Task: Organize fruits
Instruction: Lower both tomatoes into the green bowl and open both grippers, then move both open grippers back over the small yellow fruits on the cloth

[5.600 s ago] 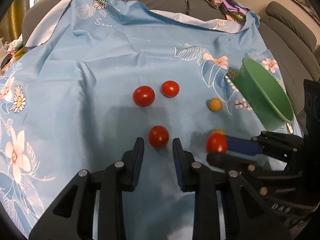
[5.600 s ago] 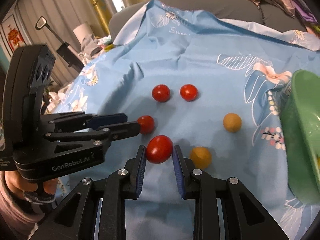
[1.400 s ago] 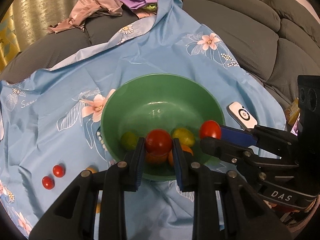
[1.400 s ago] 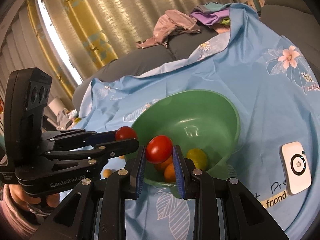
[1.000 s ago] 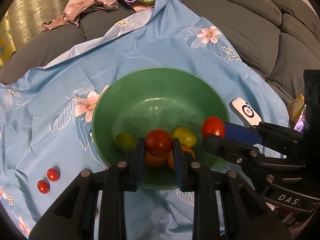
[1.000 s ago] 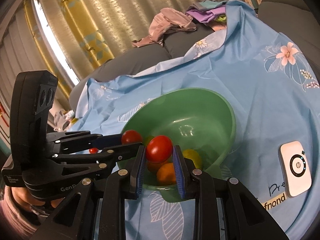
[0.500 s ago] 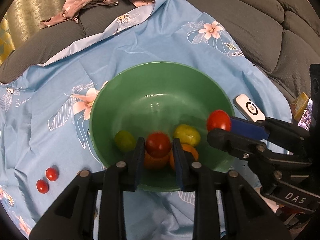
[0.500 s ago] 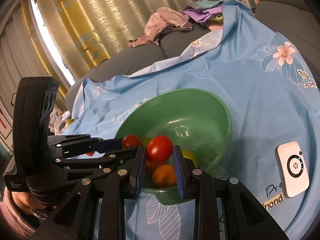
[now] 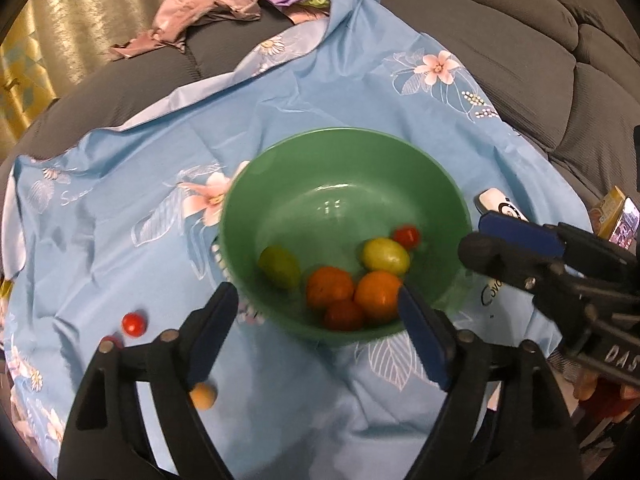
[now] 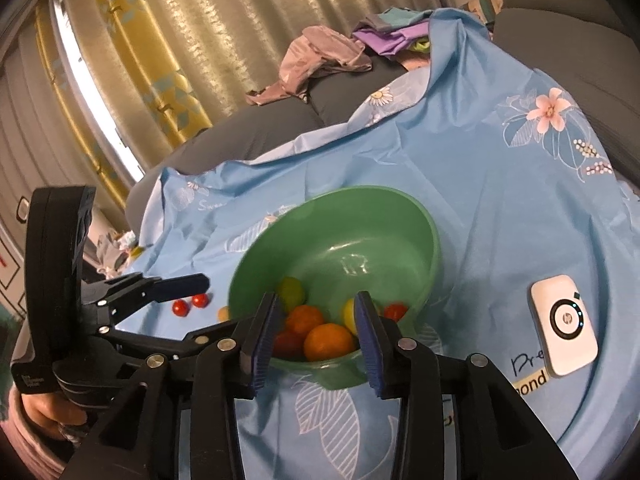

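Note:
The green bowl (image 9: pixel 344 133) sits on the blue floral cloth (image 9: pixel 120 184) and holds two oranges (image 9: pixel 330 292), a yellow fruit (image 9: pixel 386 256), a green one (image 9: pixel 279 266) and two red tomatoes (image 9: pixel 344 314) (image 9: pixel 406 236). My left gripper (image 9: pixel 318 320) hovers over the bowl's near rim, jaws opening wide, nothing between them. My right gripper (image 10: pixel 316 332) is over the same rim, jaws opening, with no fruit between them; the bowl (image 10: pixel 400 202) and its fruit show through the gap. Each gripper shows in the other's view, the right gripper (image 9: pixel 474 236) at the bowl's right.
Two small red tomatoes (image 9: pixel 133 323) and a small orange fruit (image 9: pixel 203 396) lie on the cloth left of the bowl. A white HP device (image 10: pixel 564 324) lies to the bowl's right. Crumpled clothes (image 9: pixel 200 8) are heaped on the grey sofa behind.
Both grippers held a red tomato over the bowl; their jaws have spread and both tomatoes now lie in the bowl. The left jaws opened far wider than the right.

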Tool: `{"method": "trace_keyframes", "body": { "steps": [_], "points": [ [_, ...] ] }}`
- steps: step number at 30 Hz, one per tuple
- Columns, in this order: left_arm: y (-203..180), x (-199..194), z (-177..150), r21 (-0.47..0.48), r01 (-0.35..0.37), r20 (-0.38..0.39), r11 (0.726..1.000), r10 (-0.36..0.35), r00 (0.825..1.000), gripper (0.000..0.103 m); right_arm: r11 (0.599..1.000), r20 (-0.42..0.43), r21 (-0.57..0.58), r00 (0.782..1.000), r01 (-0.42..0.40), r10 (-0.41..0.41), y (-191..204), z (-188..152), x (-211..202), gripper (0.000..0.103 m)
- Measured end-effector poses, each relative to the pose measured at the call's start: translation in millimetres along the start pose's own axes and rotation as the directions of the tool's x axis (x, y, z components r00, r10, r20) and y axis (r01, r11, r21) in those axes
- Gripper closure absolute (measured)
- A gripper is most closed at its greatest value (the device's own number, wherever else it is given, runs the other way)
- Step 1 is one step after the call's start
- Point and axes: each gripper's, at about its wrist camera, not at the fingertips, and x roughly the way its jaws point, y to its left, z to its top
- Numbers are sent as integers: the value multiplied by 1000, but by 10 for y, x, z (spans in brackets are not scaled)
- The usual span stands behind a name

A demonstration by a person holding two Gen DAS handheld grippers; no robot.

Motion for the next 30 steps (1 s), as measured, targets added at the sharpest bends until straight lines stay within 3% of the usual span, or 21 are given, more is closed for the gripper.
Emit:
{"method": "trace_keyframes", "body": {
  "steps": [10,21,30],
  "points": [
    [358,-447,-564,-134,-39,7,990,40,999,6,998,-18,-42,999,-35,35,363,-74,-165,54],
    [955,-841,-1395,-325,-94,-16,941,94,995,5,981,-109,-172,991,-93,75,1078,-310,-59,53],
    [1179,-1007,-1777,-401,-84,-7,912,89,996,5,963,-164,-237,982,-127,89,1499,-474,62,53]
  ]
}}
